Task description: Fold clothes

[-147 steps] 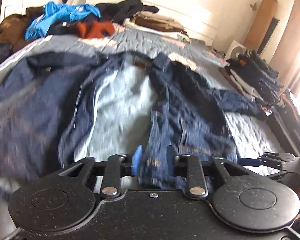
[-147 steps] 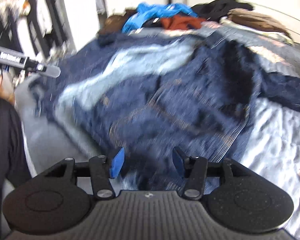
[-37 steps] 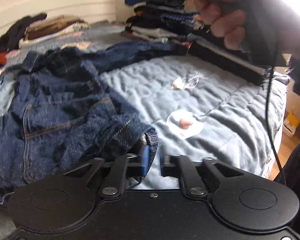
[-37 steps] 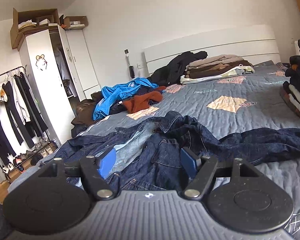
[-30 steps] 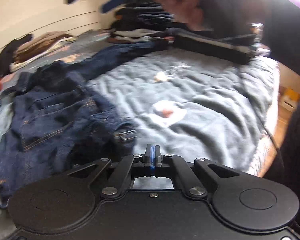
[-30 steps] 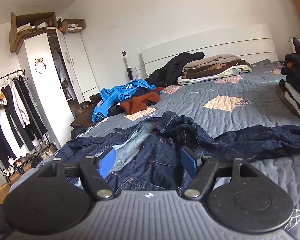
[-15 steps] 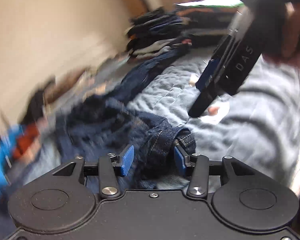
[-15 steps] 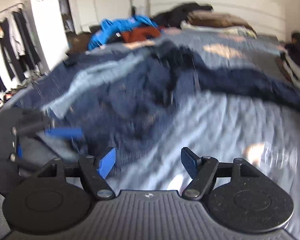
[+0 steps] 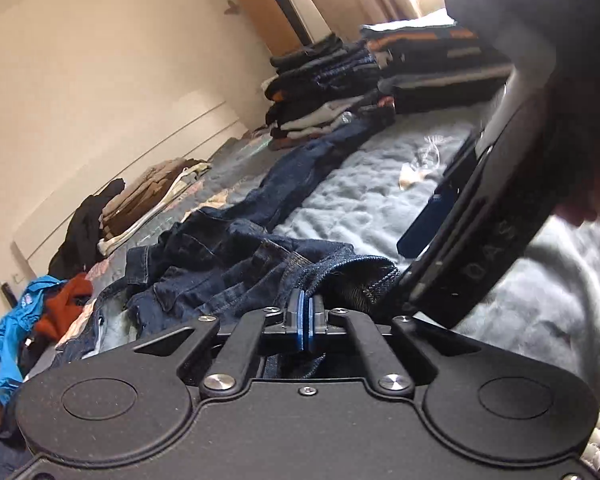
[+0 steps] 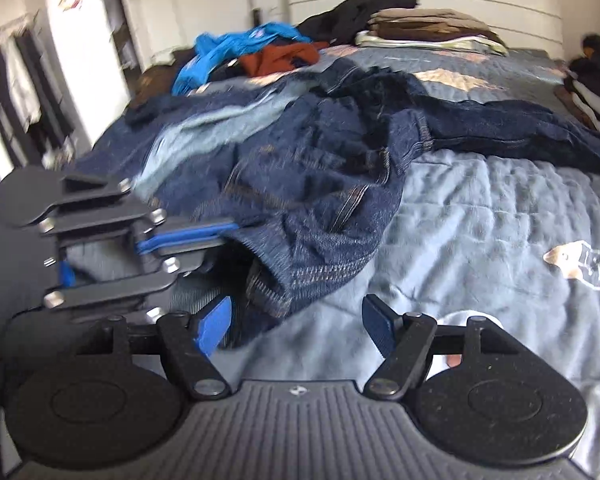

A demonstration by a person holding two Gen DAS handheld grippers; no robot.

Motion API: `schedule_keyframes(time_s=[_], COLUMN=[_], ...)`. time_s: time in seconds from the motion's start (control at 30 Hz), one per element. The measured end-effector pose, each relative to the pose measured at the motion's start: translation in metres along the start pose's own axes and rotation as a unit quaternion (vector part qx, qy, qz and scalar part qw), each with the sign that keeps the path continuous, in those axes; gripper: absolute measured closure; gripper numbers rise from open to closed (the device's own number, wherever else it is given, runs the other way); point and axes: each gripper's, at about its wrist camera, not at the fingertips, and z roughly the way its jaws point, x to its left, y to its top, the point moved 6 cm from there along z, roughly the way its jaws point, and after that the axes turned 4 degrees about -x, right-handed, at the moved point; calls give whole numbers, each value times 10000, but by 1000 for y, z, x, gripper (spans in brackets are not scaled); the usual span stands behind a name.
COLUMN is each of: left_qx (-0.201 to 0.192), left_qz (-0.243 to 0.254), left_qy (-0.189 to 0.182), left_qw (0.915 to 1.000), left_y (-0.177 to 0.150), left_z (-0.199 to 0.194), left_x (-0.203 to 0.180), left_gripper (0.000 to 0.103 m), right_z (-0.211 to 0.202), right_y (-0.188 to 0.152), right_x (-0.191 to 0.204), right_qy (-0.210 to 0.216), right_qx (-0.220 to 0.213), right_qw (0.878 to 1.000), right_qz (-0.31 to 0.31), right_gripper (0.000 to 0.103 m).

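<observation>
A dark denim jacket (image 9: 228, 264) lies rumpled on the grey-blue quilted bedspread (image 10: 480, 216), one sleeve stretched toward the folded stacks. My left gripper (image 9: 306, 314) is shut, its blue pads pinching the jacket's hem; the right wrist view shows it side-on (image 10: 216, 236) with the denim (image 10: 320, 184) running out of its tips. My right gripper (image 10: 296, 322) is open, low over the bedspread, with the hem just past its left pad and nothing between the pads. From the left wrist it shows as a black body (image 9: 414, 256) coming down from the right, a hand behind it.
Folded clothes are stacked along the bed's far side (image 9: 328, 92). Beige and brown folded items (image 10: 424, 24) and a black garment sit by the white headboard. A blue and a rust garment (image 10: 256, 48) lie loose beyond the jacket. A clothes rack (image 10: 12, 80) stands left.
The left jaws, open around the jacket's hem half a second ago, are now shut on it, and the view has rolled. The right gripper has dropped toward the bed next to the left one.
</observation>
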Motion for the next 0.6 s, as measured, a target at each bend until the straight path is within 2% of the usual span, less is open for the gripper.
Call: schedule_keyframes(time_s=[0.13,0.27,0.33,0.37,0.4,0.47,0.57,0.6], left_qx=[79,116,157,184,197,218,249,288], left_qz=[-197,-518,-663,-689,-656,-588,-280,-29], left_qy=[-205,-525,-732,-820,-874,-973,-884,-833], left_qw=[9996,9972,9950,9941,9938,9933,9954,9961], left_y=[-2,0,1,1,0,-1,-4,-8], left_z=[-3,-7,-9,-10,-10,-12,-10,-9], left_x=[8,18,19,18,16,13,7,1], left_gripper=[101,101,101,101,101,101,95,94], right_z=[6,6,5,6,7,5,-2,-5], right_y=[3,4,3,2,0,-6,-13,-15], right_x=[0,8,13,17,22,34,48,51], right_qy=[-194,-341,-444,-514,-601,-745,-977,-1019], right_qx=[-94,-272,-303,-267,-186,-76,45,85], right_qw=[9997,9988,9977,9968,9951,9896,9806,9788], right_qz=[73,-201,-406,-545,-763,-1231,-1698,-1775], right_gripper=[32,32,36,45,61,76,82,84])
